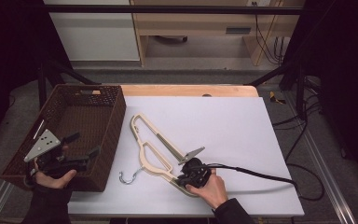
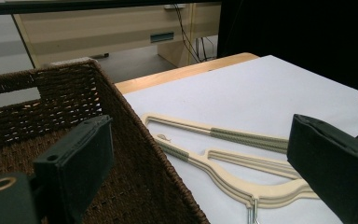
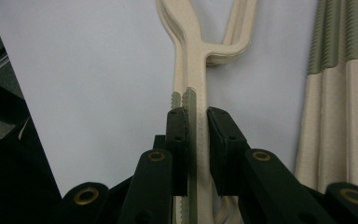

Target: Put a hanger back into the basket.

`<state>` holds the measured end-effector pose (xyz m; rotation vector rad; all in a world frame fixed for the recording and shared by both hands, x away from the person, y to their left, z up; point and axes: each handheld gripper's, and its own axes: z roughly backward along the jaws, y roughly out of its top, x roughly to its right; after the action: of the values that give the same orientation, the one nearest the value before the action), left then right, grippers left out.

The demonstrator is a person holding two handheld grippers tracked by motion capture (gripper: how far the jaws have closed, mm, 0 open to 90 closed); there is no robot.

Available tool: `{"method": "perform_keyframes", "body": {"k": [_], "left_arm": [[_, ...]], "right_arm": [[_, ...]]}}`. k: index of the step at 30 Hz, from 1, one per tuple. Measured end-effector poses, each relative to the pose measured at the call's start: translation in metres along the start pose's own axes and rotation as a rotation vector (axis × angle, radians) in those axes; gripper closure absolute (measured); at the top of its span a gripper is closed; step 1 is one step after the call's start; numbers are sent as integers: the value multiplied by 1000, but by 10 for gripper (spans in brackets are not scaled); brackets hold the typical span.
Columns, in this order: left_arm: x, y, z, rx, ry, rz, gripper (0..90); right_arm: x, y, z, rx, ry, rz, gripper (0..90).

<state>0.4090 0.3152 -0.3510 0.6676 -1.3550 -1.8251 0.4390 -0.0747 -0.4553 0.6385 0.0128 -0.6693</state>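
The right gripper (image 3: 196,123) had its jaws clamped on several stacked hangers (image 3: 193,56); lifted, the lower ones could slip. The left gripper (image 1: 80,145), jaws apart, hovered over the basket (image 1: 114,116).

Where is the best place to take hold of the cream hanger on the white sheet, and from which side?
Grip the hanger on its thin shoulder arm near the end, coming from the person's side. It lies flat, and the ridged grey strip there should resist slipping. The right claw is shut on this arm, one pad on each side.
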Motion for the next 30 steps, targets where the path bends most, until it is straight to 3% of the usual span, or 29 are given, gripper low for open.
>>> {"method": "perform_keyframes", "body": {"k": [8,16,17,20,22,24,27,28,29,30], "left_arm": [[4,0,-3,-10,-11,-13,68],[21,3,-12,-32,-63,-54,68],[29,3,-18,-50,-82,-81,68],[37,2,-25,-75,-104,-107,68],[51,0,-39,-123,-138,-150,68],[55,-1,-43,-135,-147,-162,69],[74,-7,-64,-206,-190,-228,77],[74,-7,-64,-206,-190,-228,81],[84,-10,-76,-249,-200,-279,86],[84,-10,-76,-249,-200,-279,93]], "right_arm": [[2,2,3,2,-3,-3,792],[4,7,15,39,6,-12,794],[5,8,18,49,17,-11,794],[6,10,25,60,19,-12,794],[7,11,28,71,28,-12,794],[7,12,30,73,30,-20,794],[7,13,34,76,35,-20,795],[7,13,34,76,35,-20,795],[7,14,36,83,39,-23,794],[8,14,37,81,39,-21,795]]}}
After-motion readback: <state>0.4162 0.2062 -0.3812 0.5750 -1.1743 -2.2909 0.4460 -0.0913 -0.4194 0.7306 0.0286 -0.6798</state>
